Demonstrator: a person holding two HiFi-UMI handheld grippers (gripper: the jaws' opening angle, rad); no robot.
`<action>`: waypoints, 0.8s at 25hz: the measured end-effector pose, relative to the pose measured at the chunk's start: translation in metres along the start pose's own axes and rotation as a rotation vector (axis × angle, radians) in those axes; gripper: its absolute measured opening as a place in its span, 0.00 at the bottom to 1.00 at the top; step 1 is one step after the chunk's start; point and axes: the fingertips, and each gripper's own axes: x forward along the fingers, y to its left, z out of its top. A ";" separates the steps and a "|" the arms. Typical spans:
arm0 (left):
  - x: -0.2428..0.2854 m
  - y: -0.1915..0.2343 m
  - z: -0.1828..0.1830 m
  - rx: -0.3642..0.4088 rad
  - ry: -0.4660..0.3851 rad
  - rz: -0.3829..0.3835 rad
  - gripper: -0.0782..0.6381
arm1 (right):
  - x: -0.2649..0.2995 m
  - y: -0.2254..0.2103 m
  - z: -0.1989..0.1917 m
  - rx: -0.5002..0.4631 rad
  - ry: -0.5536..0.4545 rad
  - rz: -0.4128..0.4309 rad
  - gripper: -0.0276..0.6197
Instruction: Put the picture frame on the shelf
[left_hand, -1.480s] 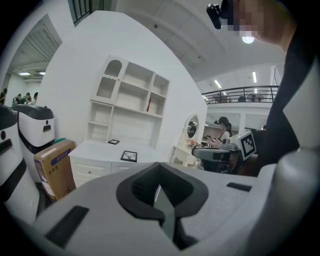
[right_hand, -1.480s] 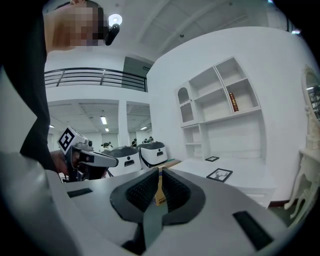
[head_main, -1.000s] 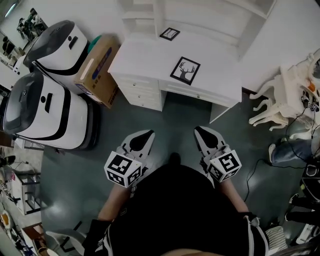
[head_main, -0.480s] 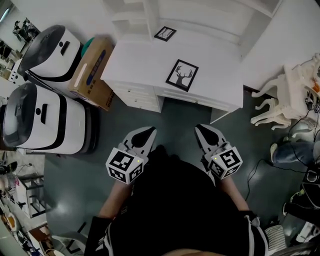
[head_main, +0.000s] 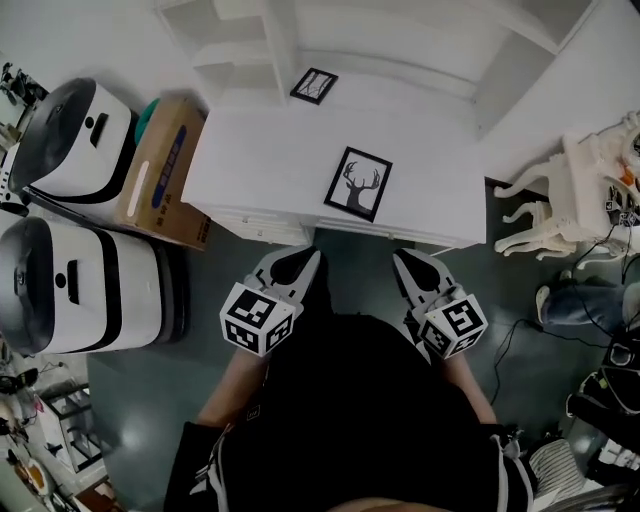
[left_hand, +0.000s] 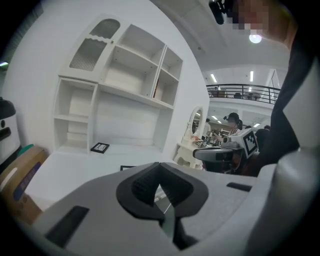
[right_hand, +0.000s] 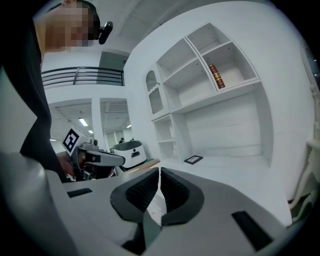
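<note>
Since neither gripper has hold of anything, I judge this to be the approach, with the pick-up not yet begun. The left gripper (head_main: 303, 260) and the right gripper (head_main: 404, 262) both have their jaws closed together with nothing between the pads. I hold them side by side in front of my body, marker cubes toward me. Both noses point ahead at the bench (head_main: 260, 160) and dip a little below level, and their tips are just short of its front edge.

The deer picture frame (head_main: 358, 184) lies flat on the bench near that edge, roughly between the lines of the two grippers. A smaller frame (head_main: 314, 86) lies further back, beside the shelf (head_main: 235, 72) compartments that rise behind the bench top.

For the next move I would need to part one gripper's jaws and bring it low to the deer picture frame's edge. Because it lies flat, getting a jaw under its rim looks like the awkward part.
</note>
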 end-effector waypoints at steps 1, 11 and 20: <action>0.010 0.012 0.007 0.007 0.004 -0.014 0.12 | 0.011 -0.010 0.007 0.003 -0.006 -0.021 0.08; 0.085 0.131 0.060 0.014 0.035 -0.111 0.12 | 0.140 -0.067 0.059 0.024 0.017 -0.101 0.08; 0.138 0.171 0.068 0.019 0.108 -0.188 0.12 | 0.180 -0.105 0.055 0.072 0.068 -0.157 0.08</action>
